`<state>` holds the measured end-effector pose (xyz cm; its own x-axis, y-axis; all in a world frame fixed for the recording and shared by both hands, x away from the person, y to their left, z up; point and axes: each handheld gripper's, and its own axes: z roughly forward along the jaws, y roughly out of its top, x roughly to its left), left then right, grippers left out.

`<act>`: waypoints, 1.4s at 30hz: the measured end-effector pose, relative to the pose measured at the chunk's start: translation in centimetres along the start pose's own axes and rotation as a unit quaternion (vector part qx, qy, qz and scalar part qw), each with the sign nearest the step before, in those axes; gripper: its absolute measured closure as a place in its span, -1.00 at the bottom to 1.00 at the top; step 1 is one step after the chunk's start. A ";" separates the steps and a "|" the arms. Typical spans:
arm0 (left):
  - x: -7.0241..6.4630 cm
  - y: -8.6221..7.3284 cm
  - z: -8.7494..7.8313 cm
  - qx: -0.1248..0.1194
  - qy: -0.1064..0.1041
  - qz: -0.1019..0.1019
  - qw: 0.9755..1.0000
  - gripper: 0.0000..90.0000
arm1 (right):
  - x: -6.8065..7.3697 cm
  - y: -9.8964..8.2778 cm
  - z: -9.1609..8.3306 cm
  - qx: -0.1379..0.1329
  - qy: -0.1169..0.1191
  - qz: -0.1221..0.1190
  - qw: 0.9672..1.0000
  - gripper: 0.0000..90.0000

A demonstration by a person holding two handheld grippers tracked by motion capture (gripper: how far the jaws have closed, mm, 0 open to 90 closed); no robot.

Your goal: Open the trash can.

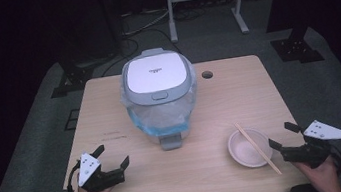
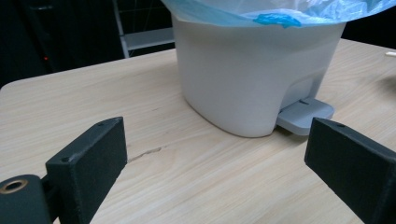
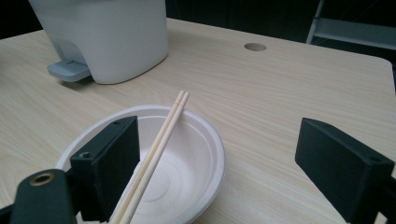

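Right now my right gripper point(image 1: 285, 136) sits at the near right corner of the desk point(image 1: 110, 114), jaws spread wide and holding nothing, and the chopsticks point(image 1: 257, 147) are what it is nearest to. They lie as a pair across the white bowl point(image 1: 246, 153), just to the left of that gripper in the high view, close but not touching it. Their long axis is what matters: in the high view it runs on a diagonal, the far tips up and to the left past the bowl's rim, the near ends down and to the right, overhanging the rim onto the desk towards my right hand point(image 1: 323, 173). In the right gripper view the chopsticks point(image 3: 159, 149) run from beside my left jaw away up the picture, so they lie roughly along my pointing direction rather than across the gap (I would judge a turn of the wrist is needed before the jaws could close across them). My left gripper point(image 1: 114, 158) is likewise open and empty, well apart at the near left corner, facing the bin point(image 1: 159, 97) and its grey pedal point(image 2: 306, 114). So the right hand is plainly the nearer one for the chopsticks; the bin stands beyond, mid-desk, lid closed.
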<state>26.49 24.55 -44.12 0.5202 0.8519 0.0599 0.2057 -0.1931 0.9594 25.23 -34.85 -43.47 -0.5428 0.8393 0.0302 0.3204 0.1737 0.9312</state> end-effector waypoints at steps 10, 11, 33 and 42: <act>-2.3 0.8 2.1 0.008 -0.052 0.033 0.998 -0.85 | 0.1 0.0 -0.1 0.002 0.003 0.000 1.000 -0.72; -2.3 0.8 2.1 0.008 -0.052 0.033 0.998 -0.84 | 0.1 0.0 -0.1 0.002 0.003 0.000 1.000 -0.72; -5.7 2.1 6.6 0.019 -0.120 0.060 0.991 -0.49 | 0.2 0.0 0.2 0.011 0.005 -0.001 1.000 -0.72; -6.6 2.1 8.3 0.032 -0.145 0.066 0.987 0.02 | 0.2 0.0 0.2 0.011 0.008 -0.001 1.000 -0.72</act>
<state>30.38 14.47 -44.84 0.7595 0.6437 0.0934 0.1672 -0.3321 0.9283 25.26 -34.61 -43.53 -0.5560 0.8305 0.0340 0.3363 0.1874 0.9229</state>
